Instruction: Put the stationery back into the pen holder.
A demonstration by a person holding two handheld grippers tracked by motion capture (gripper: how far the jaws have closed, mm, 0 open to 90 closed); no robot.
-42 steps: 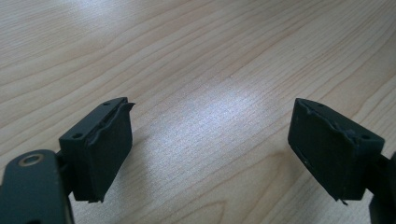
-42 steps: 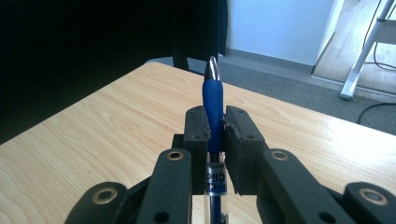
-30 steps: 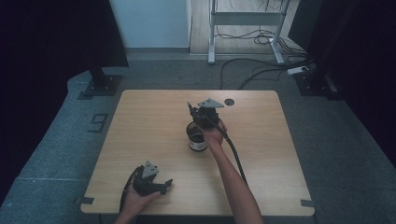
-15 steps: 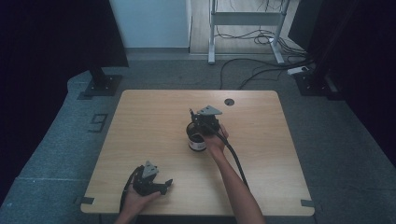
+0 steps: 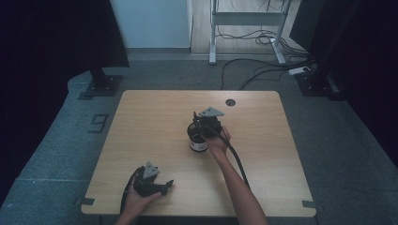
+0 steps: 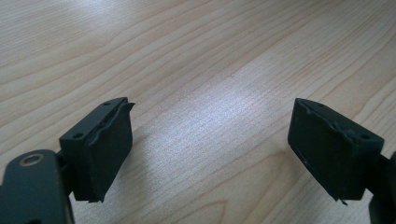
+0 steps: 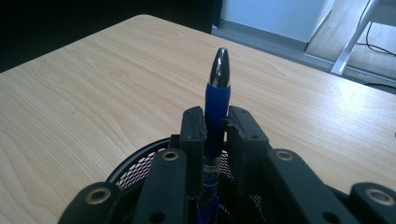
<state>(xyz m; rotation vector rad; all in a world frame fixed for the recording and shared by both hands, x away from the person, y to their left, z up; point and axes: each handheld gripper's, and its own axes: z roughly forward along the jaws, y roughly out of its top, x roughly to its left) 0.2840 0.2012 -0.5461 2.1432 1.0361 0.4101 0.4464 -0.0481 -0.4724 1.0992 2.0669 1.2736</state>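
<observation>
While your right claw point(image 7: 215, 135) is clamping the blue pen point(image 7: 217, 100) upright over the mesh cup point(image 5: 198, 139) mid-counter, you're gripping its light, slick barrel correctly; your left claw point(image 6: 208, 154) is idling open, near left.

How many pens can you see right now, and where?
1. A blue pen is clamped in the right tool, standing upright over the black mesh cup near the table's middle. More could be hidden inside the cup.

Pen point(image 7: 217, 105): blue barrel, silver tip. Mesh cup point(image 5: 197, 139): black, white label band. Desk point(image 5: 155, 122): light wood grain. Tongs point(image 7: 215, 126): black.
</observation>
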